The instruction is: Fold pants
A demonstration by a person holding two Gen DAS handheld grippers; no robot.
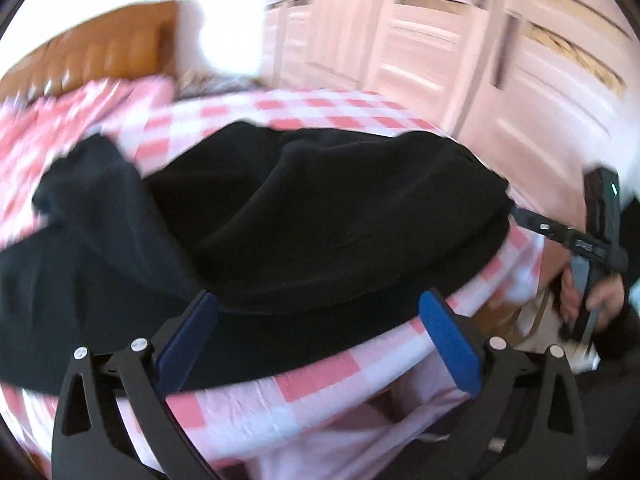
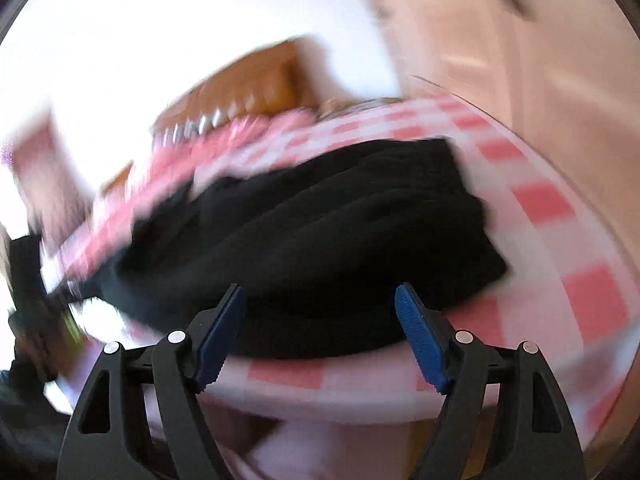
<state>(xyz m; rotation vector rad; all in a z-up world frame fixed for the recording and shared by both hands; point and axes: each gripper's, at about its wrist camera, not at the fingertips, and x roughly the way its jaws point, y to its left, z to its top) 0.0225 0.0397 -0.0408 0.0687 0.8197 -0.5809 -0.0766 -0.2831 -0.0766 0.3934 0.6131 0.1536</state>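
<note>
At the near edge of the left wrist view, the left gripper (image 1: pixel 318 312) stands with its jaws wide apart, blue pads (image 1: pixel 450 344) facing each other across open air, nothing clamped between them. Just beyond its tips lie the black pants (image 1: pixel 320 216), bunched in soft folds on the bed's pink-and-white checked sheet (image 1: pixel 316 372), close to the near edge of the mattress where the sheet drops over the side. One part of the dark cloth trails off to the left (image 1: pixel 80 184) and lies wrinkled.

At the right of that view a hand (image 1: pixel 592 300) grips the handle of the right gripper (image 1: pixel 516 212), whose tip sits at the right edge of the pants; from this angle its jaws cannot be read.

In the right wrist view, the right gripper (image 2: pixel 320 300) shows jaws apart, blue fingers (image 2: pixel 420 340) splayed and nothing pinched, hovering just above the near hem of the pants (image 2: pixel 312 232). The picture is heavily blurred. The checked sheet (image 2: pixel 592 300) spreads to the right and beyond the cloth.

Farther off, a brown padded headboard (image 1: pixel 100 52) stands at the far end of the bed, with a rumpled pink cover (image 1: pixel 60 120) below it. Pale panelled wardrobe doors (image 1: pixel 460 40) fill the far right.
</note>
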